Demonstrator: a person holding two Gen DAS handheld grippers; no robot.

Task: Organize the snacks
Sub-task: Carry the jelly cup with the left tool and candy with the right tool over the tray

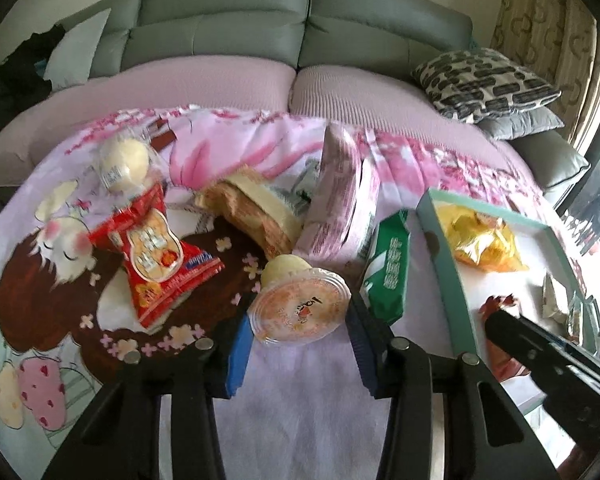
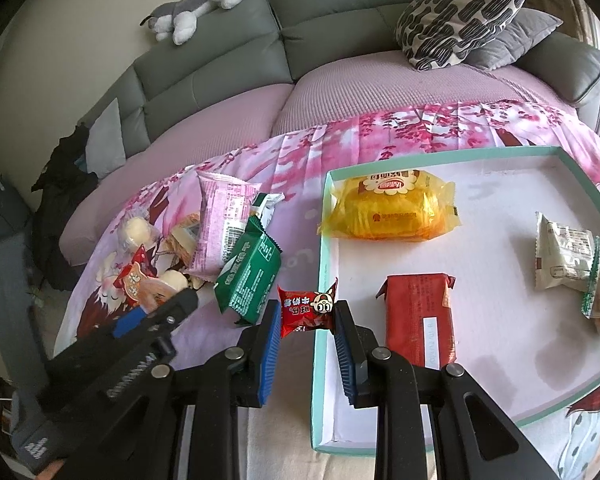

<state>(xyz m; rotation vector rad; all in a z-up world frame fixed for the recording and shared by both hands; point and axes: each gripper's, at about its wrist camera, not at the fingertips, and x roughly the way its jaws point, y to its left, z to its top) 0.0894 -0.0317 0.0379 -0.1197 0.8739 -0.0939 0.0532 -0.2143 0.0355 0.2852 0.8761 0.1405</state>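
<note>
right gripper (image 2: 307,314): pinching a small red candy packet (image 2: 306,312) between the blue pads, hanging over the near-left rim of the teal-edged tray (image 2: 320,280).
left gripper (image 1: 298,320): jaws spread, straddling a jelly cup (image 1: 300,308) lying on its side on the cartoon cloth (image 1: 280,420); whether the pads are touching it, cannot tell.
tray contents: yellow cake pack (image 2: 390,210), red bar (image 2: 420,318), pale packets on the right.
risk: thin packet is sitting high in the pads and could be slipping outside the rim; cup is round and may be rolling away on closing.

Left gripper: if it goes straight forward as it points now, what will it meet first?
The left gripper would likely meet the jelly cup first; the cup's lid already sits between its open blue pads.
</note>
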